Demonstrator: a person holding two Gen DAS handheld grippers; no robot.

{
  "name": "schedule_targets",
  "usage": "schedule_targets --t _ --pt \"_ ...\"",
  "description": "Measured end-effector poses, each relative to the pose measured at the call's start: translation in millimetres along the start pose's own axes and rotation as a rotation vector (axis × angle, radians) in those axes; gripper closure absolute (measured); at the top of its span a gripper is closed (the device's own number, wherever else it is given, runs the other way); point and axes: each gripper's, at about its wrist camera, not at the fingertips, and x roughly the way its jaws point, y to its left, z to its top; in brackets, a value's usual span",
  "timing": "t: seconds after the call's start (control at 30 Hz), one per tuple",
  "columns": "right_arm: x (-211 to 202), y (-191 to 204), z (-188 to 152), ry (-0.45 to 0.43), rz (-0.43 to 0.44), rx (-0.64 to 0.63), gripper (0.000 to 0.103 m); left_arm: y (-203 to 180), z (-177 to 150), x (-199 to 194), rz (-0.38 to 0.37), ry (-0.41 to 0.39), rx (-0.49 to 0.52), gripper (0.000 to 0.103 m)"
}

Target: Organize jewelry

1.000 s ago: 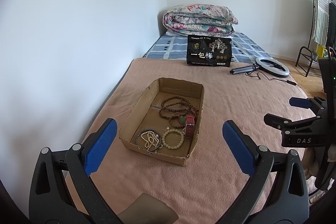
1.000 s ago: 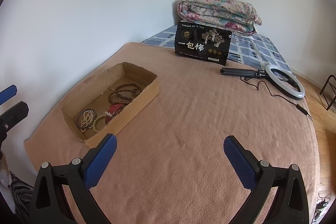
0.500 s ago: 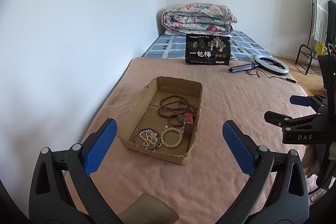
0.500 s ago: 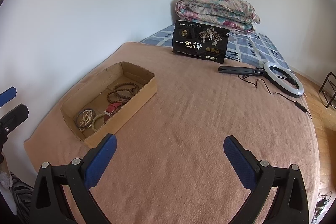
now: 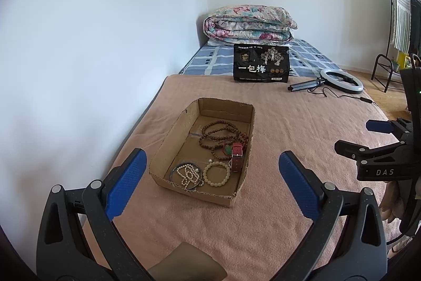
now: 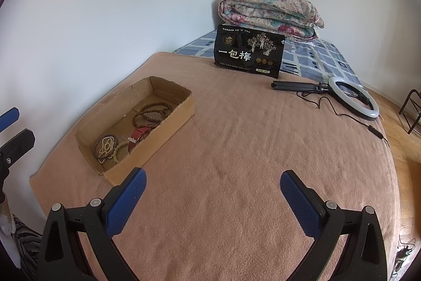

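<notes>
While both hang empty, I see left gripper (image 5: 210, 185) spread, right gripper (image 6: 211, 195) spread | jewelry heaped in box (image 5: 168, 142) on blanket (image 6: 250, 149) | risk: tangled beads (image 5: 219, 134) drag neighbours out.

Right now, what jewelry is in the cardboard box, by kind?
Brown bead strand: 1
Cream bead bracelet: 1
Pearl strand: 1
Dark bangle: 1
Red watch strap: 1
Green pendant: 1
Total: 6

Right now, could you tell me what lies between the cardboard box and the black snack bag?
Only bare pink blanket lies between the cardboard box and the black snack bag; both wrist views show it.
</notes>
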Motion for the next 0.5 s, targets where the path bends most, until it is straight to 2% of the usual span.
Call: schedule_targets --t 0.5 --pt "-1.6 -3.5 -2.7 0.005 -0.001 0.008 0.0 0.7 0.0 -0.5 0.006 -0.012 0.01 0.001"
